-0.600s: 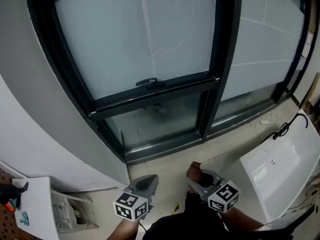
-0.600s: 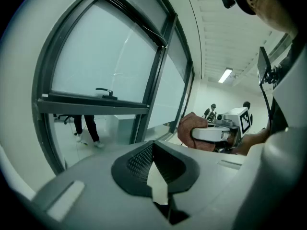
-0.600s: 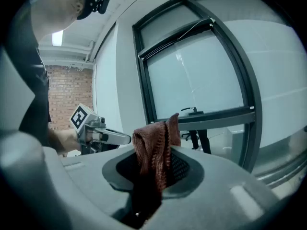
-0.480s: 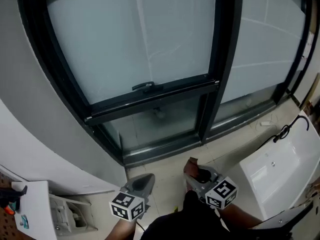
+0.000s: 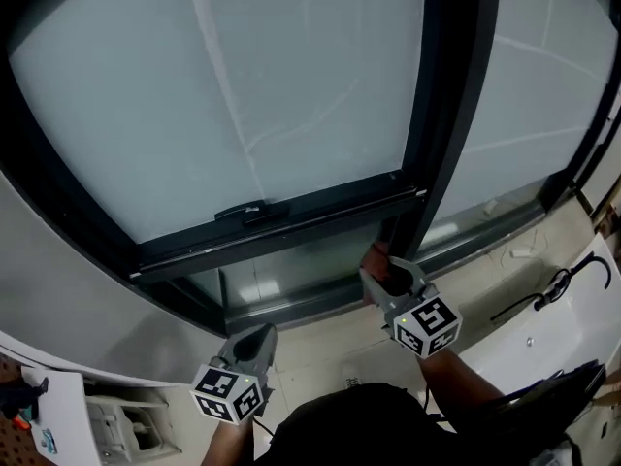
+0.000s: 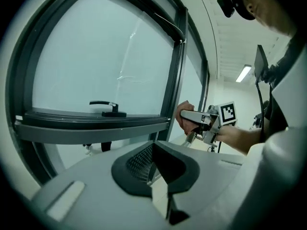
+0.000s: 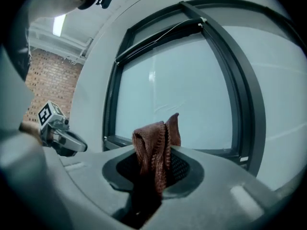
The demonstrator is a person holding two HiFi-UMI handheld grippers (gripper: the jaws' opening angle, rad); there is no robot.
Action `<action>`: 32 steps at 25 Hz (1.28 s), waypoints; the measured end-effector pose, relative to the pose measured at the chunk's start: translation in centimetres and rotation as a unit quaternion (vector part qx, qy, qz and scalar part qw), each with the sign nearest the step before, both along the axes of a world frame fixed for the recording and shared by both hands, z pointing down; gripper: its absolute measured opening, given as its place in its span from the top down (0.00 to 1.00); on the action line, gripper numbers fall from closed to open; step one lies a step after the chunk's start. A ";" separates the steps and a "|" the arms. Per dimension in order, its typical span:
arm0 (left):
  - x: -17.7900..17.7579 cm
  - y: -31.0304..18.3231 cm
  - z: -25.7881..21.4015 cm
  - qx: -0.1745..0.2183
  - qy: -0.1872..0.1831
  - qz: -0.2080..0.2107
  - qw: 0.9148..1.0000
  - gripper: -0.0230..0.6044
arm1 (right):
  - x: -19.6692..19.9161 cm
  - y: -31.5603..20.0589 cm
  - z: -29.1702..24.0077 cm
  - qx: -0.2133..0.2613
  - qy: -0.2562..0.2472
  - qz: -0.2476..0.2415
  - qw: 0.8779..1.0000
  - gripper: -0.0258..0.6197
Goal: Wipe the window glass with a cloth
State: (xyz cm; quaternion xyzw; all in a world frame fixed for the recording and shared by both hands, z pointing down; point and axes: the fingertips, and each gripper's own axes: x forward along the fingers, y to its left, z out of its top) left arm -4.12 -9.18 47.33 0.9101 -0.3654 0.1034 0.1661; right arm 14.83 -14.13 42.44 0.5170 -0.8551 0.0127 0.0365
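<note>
Left hand-held gripper (image 6: 152,150): jaws closed on each other, nothing between them. Pads are dark, and one face carries a fine mesh texture. The body is smooth grey moulding. It sits low, over the floor (image 5: 325,343) of pale square tiles.
Right hand-held gripper (image 5: 380,272): jaws clamped on the cloth. It sits higher than the left one, near the foot of the frame's vertical post.
Cloth (image 7: 156,145): reddish-brown, ribbed knit, folded into a bunched upright tuft that protrudes from the right jaws. Contact with the pane cannot be confirmed.
Window glass (image 5: 291,95): frosted, pale grey-blue, flat, with faint thin lines across it.
Frame (image 5: 448,115): black, straight-edged bars.
Handle (image 5: 243,211): black lever, lying flat on the lower rail.
</note>
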 end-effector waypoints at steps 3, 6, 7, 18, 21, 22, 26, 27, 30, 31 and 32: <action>2.4 -3.6 0.2 -0.004 0.000 -0.011 1.000 0.94 | 4.4 -5.3 -0.9 0.015 -0.001 0.027 1.000 0.84; 4.5 -6.3 0.0 -0.002 -0.003 -0.013 1.000 0.94 | 7.7 -9.5 -1.5 0.032 0.014 0.048 0.998 0.84; 5.1 -7.0 -0.1 -0.002 -0.004 -0.012 1.000 0.94 | 8.6 -10.8 -1.7 0.040 0.024 0.058 0.997 0.84; 4.4 -12.4 0.8 -0.018 -0.022 0.003 1.000 0.94 | 17.4 -22.1 -3.3 0.074 0.061 0.221 0.971 0.84; 3.8 -13.2 1.0 -0.024 -0.026 0.029 0.999 0.94 | 18.1 -23.4 -3.5 0.075 0.065 0.257 0.961 0.84; 3.6 -13.4 1.1 -0.027 -0.027 0.039 0.999 0.94 | 18.1 -23.7 -3.4 0.074 0.069 0.267 0.959 0.84; 2.6 -13.9 0.6 -0.027 -0.026 0.075 0.996 0.94 | 18.6 -24.6 -3.3 0.068 0.076 0.299 0.949 0.84; 2.3 -14.1 0.5 -0.027 -0.025 0.083 0.996 0.94 | 18.7 -24.9 -3.1 0.065 0.075 0.305 0.947 0.84; 1.4 -13.9 0.9 -0.033 -0.024 0.105 0.994 0.94 | 18.7 -25.5 -2.6 0.059 0.074 0.308 0.947 0.84; 1.0 -13.8 1.0 -0.035 -0.024 0.111 0.993 0.94 | 18.7 -25.6 -2.5 0.059 0.070 0.306 0.947 0.84; 0.7 -13.7 1.1 -0.037 -0.024 0.116 0.992 0.94 | 18.7 -25.7 -2.5 0.060 0.065 0.305 0.948 0.84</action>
